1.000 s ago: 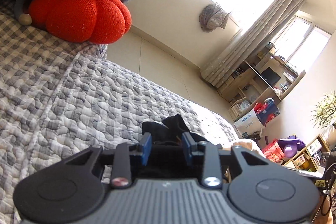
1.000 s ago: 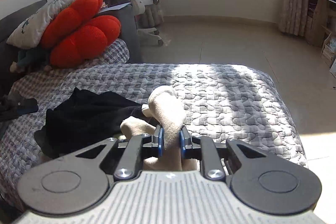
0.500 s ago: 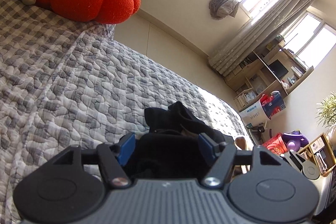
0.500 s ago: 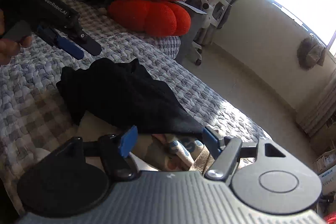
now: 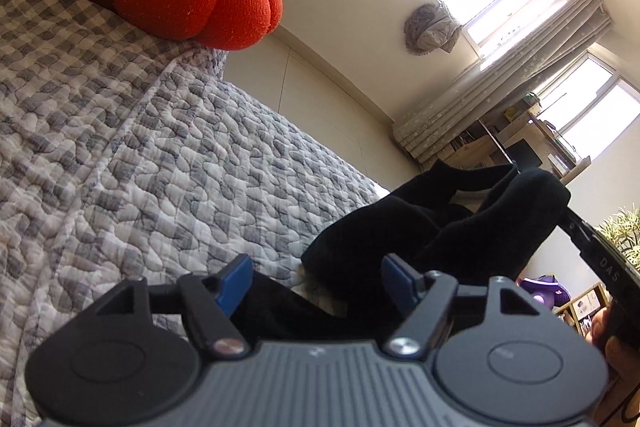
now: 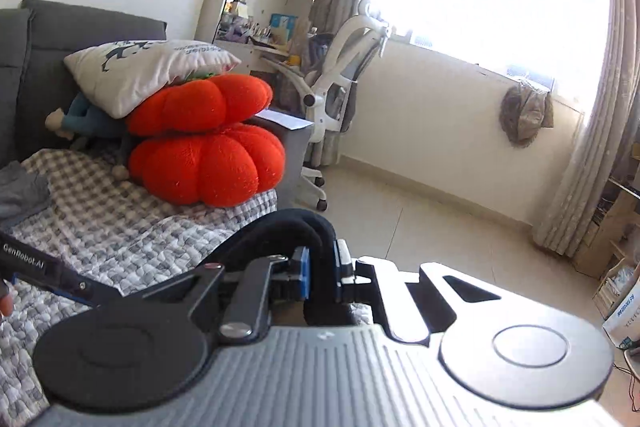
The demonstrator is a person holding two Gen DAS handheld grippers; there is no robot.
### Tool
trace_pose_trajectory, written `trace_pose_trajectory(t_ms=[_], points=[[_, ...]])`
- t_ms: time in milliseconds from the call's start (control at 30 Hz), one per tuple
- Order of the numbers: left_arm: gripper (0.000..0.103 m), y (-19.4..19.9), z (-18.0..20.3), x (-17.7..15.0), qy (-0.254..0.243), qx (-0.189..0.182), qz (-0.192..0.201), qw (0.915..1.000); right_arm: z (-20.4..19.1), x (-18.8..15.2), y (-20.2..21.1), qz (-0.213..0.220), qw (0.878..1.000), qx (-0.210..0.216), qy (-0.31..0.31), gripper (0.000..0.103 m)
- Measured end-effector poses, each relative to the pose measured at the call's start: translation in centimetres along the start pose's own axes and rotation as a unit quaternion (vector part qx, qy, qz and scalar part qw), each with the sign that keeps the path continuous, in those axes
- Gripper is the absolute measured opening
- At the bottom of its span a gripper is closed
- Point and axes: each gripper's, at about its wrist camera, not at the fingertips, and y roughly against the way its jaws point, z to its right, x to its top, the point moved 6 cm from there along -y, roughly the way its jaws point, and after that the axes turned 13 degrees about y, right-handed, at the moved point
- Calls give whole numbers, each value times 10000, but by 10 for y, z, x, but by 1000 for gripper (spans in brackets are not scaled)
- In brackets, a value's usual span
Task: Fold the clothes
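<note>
A black garment (image 5: 440, 227) lies on the quilted bed cover (image 5: 120, 147), with its right part lifted into a hump. My right gripper (image 6: 320, 271) is closing its jaws, and the blue pads pinch a thick fold of the black garment (image 6: 280, 227), which arches up over them. In the left wrist view the right gripper's body (image 5: 600, 259) shows behind the raised cloth. My left gripper (image 5: 318, 277) is opening its jaws wide. Black cloth lies low between the pads, which do not press on it. One left finger (image 6: 48, 271) crosses the right wrist view's left edge.
Two red pumpkin cushions (image 6: 208, 163) and a white pillow (image 6: 148, 71) are stacked at the bed's head. A grey cloth (image 6: 20, 191) lies at the left edge. Beyond the bed are a white office chair (image 6: 344, 67), bare tiled floor and curtains (image 6: 580, 147).
The right gripper let go of a beige sock, opened, then shut on a fold of the black garment and rose. The left gripper opened wide off the black cloth.
</note>
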Motion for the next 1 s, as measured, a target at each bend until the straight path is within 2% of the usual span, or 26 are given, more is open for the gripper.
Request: trace_pose_trajectory(t_ms=[100,200,367,433,533,600,633,667,700,733,767,800,833,933,1000], points=[[80,-8,14,-14,-335,-134,-176,9992,40,14,23,371,9978,-299,-467,11],[85,-15,29,-28,-731,-309,-259,9965,66,20,39,490,9946,-579,-708,11],[91,-33,41,-48,-1409,-61,-314,9895,100,13,52,565,9869,-934,-1191,11],[94,-42,44,-51,-1525,62,-303,9878,109,10,57,593,9842,-1024,-1317,11],[99,-57,50,-49,-1562,82,-146,9876,116,10,61,589,9829,-1111,-1348,11],[99,-73,54,-51,-1687,94,-44,9856,118,14,63,596,9835,-1098,-1308,11],[95,-81,54,-53,-1803,224,25,9834,118,16,63,576,9844,-1094,-1250,11],[85,-87,52,-54,-1818,340,36,9827,117,17,63,542,9855,-1080,-1192,11],[50,-91,49,-53,-1739,387,-7,9840,117,17,63,501,9863,-1067,-1159,11],[32,-94,47,-52,-1660,433,-49,9852,117,14,64,436,9870,-1063,-1126,11],[31,-97,44,-51,-1580,480,-92,9862,118,11,66,373,9875,-1070,-1095,11],[22,-100,41,-50,-1501,526,-134,9872,119,8,67,321,9876,-1102,-1074,11],[19,-99,40,-46,-1422,508,-116,9885,121,4,67,281,9875,-1122,-1075,11],[15,-66,43,-18,-983,117,343,9945,130,-11,71,192,9860,-1159,-1188,11],[14,-33,46,4,-654,-195,799,9945,136,-18,74,211,9849,-1141,-1286,11]])
